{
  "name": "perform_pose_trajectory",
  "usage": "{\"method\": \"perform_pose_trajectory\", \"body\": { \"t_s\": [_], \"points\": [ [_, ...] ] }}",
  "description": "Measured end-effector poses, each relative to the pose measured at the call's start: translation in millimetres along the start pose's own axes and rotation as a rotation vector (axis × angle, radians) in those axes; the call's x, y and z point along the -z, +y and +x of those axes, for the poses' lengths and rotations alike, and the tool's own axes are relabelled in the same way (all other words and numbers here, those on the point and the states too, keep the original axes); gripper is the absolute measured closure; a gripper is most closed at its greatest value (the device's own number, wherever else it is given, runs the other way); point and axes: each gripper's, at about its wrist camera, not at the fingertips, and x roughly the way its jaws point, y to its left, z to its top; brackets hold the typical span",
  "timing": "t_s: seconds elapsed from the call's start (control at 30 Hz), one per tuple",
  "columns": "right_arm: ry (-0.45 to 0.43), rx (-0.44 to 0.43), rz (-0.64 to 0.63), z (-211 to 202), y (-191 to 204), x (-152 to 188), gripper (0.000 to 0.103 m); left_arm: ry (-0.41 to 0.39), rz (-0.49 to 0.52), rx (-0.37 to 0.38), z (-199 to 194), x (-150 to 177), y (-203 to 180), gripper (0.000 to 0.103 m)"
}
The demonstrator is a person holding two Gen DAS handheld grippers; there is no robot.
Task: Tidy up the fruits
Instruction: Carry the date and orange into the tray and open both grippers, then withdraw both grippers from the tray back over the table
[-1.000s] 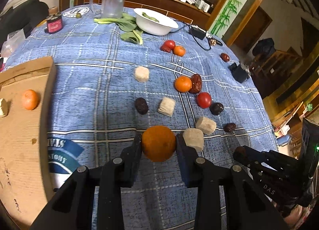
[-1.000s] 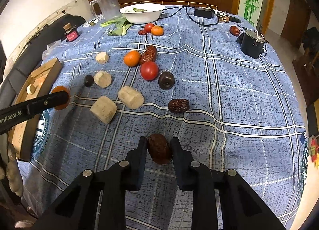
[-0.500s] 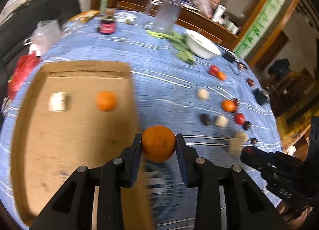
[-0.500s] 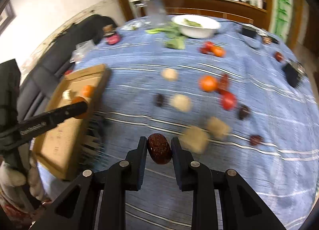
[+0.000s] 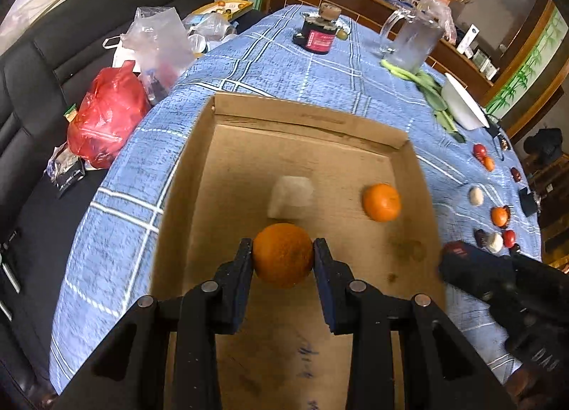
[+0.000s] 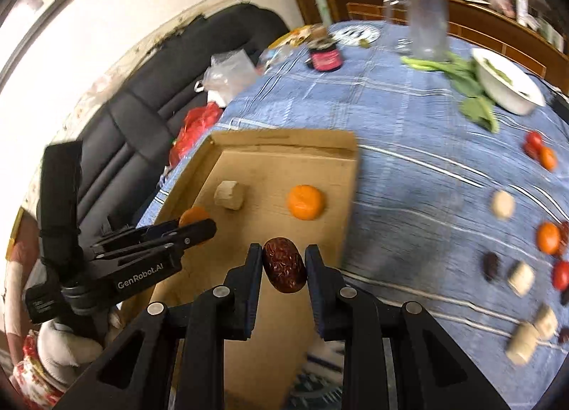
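Observation:
My left gripper [image 5: 283,256] is shut on an orange [image 5: 283,254] and holds it over the cardboard tray [image 5: 313,125]. In the tray lie a small orange [image 5: 381,202] and a pale cube [image 5: 291,196]. My right gripper [image 6: 283,264] is shut on a wrinkled red date [image 6: 284,269], above the tray's right part [image 6: 284,139]. The left gripper also shows in the right wrist view [image 6: 199,228], with its orange [image 6: 193,217] near the tray's left side.
Loose oranges [image 6: 548,238], tomatoes [image 6: 562,274], dates [image 6: 490,266] and pale cubes [image 6: 521,278] lie on the blue checked cloth right of the tray. A white bowl [image 6: 506,81], greens, a glass jug [image 5: 412,47] and a jar [image 5: 318,38] stand farther back. A black sofa with bags [image 5: 110,118] is on the left.
Both grippers have swung left from the loose fruit to above the cardboard tray, each still holding its fruit.

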Motion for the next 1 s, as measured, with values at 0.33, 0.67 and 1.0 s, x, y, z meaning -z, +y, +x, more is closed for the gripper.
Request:
{"method": "perform_pose_trajectory", "body": {
  "t_s": [0.33, 0.67, 1.0],
  "points": [
    [0.065, 0.042, 0.014, 48, 4, -2, 0.076, 0.042, 0.007, -0.003, 17, -5, 7, 0.070],
    [0.086, 0.044, 0.025, 60, 3, 0, 0.071, 0.025, -0.087, 0.023, 0, -5, 26, 0.069],
    [-0.056, 0.071, 0.008, 0, 9, -8, 0.050, -0.151, -0.120, -0.038, -77, -12, 14, 0.041]
  ]
}}
